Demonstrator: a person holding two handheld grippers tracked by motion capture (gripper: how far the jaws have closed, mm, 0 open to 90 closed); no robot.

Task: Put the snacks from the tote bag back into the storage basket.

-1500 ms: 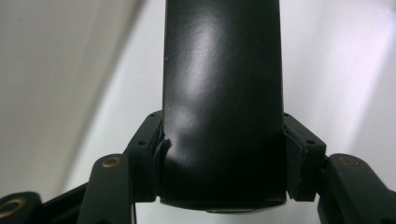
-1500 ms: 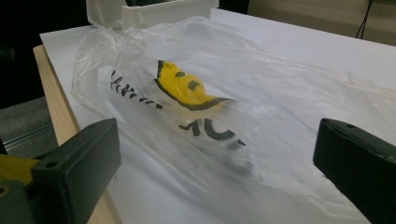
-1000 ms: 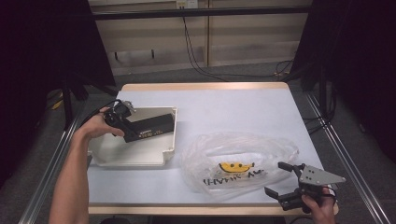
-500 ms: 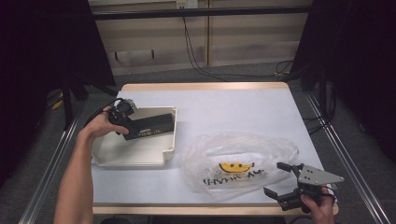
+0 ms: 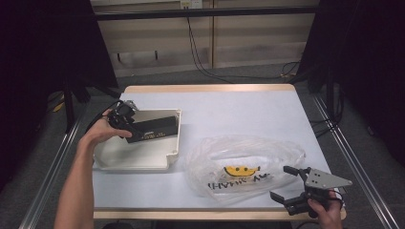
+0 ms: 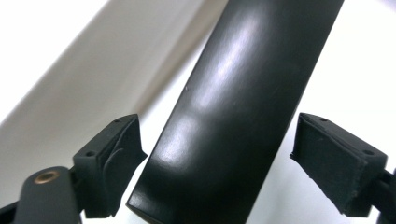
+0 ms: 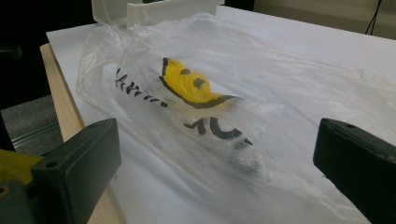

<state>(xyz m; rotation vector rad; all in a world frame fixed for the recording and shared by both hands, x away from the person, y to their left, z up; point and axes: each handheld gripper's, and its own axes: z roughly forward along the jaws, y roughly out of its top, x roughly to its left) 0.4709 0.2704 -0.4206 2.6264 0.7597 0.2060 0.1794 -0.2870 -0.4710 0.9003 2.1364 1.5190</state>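
Resting in the cream tray (image 5: 143,160) at the left of the high view, the flat black box (image 5: 152,129) lies along the tray's far part, its left end between the jaws of your left tool (image 5: 128,123). In the left gripper view that tool (image 6: 219,168) stands wide: the box (image 6: 233,107) runs up the middle of the frame, its lower corner just beside the left pad (image 6: 119,158), while the right pad (image 6: 327,163) stands clear of it with pale tray floor between. Those jaws have just been opening, and neither pad presses on the box.

Right of the tray, at lower centre of the high view, a clear plastic bag (image 5: 243,164) with a yellow smiley print lies crumpled on the counter (image 5: 239,109); whether anything is inside it cannot be told. Your right tool (image 5: 286,183) sits at the lower right of the frame, just beside the bag's near corner, jaws spread wide. In the right gripper view the bag (image 7: 224,93) lies ahead of that tool (image 7: 215,163), with nothing gripped.

The counter has a pale top with a wooden edge. Behind it run grey floor, trailing cables and a light wall panel, with dark curtains at both sides.
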